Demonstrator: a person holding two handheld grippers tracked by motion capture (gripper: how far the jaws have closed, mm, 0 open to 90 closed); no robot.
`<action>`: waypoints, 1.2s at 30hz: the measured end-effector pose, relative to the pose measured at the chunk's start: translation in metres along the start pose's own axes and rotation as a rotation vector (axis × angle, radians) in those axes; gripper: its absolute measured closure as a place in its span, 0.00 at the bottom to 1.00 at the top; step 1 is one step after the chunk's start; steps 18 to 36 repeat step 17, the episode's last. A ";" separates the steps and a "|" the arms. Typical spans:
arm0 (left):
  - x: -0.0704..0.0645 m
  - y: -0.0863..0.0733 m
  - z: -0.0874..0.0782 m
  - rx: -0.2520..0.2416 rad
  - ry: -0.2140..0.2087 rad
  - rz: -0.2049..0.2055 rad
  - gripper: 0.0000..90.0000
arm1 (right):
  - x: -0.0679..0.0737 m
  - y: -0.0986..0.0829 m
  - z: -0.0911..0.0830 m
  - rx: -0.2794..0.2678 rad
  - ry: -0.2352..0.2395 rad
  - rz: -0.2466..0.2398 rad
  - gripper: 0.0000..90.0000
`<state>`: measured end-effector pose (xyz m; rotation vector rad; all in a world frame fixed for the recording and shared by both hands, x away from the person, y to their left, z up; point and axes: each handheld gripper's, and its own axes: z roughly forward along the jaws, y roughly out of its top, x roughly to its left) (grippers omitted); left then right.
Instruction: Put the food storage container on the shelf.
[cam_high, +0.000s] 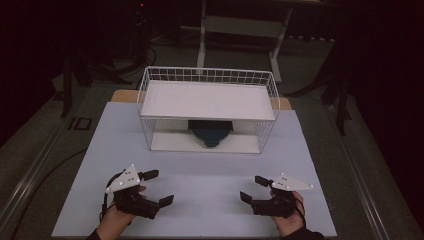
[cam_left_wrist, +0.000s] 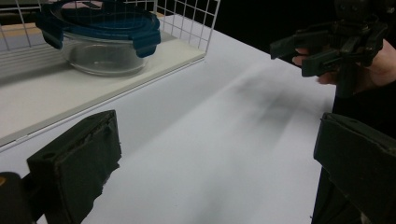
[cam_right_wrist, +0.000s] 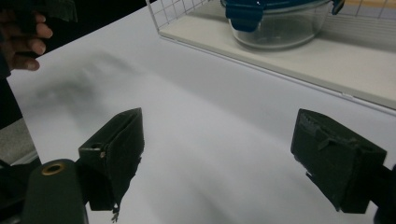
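Left gripper (cam_high: 157, 187): low at the table's near left, jaws wide apart, holding nothing; its pads (cam_left_wrist: 79, 158) frame bare tabletop in the left gripper view
Table (cam_high: 200, 210): white top, bare between the two tools
Rack (cam_high: 207, 75): white wire frame standing at the far middle, a flat white shelf (cam_high: 207, 100) on top and a white base board (cam_left_wrist: 56, 93) below, open toward the person
Bowl (cam_high: 210, 134): round clear glass with a blue clip lid, sitting on the base board under the shelf, about centred across the rack; seen clearly in the left gripper view (cam_left_wrist: 100, 42) and the right gripper view (cam_right_wrist: 280, 21)
Right gripper (cam_high: 254, 188): low at the near right, jaws also spread wide and empty; pads (cam_right_wrist: 114, 149) over bare table
Key relation: the bowl lies straight ahead and away from both tools, between their lines, so it is forward-right of the left one and forward-left of the right one; being round it has no long axis to line up with
Nearer hand: about equal, I cannot call either closer
Likely next move: a forward reach into the low gap under the shelf, which leaves little headroom above the lid
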<state>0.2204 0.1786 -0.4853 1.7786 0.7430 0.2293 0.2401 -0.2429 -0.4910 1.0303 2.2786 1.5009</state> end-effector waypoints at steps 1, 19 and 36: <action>0.000 0.000 0.000 -0.001 0.000 0.001 0.01 | -0.001 -0.001 -0.001 0.001 0.001 -0.004 0.19; 0.001 -0.001 0.001 -0.009 -0.003 0.005 0.01 | -0.007 -0.015 0.003 0.062 -0.001 -0.008 0.19; 0.001 -0.001 0.001 -0.009 -0.003 0.005 0.01 | -0.007 -0.015 0.003 0.062 -0.001 -0.008 0.19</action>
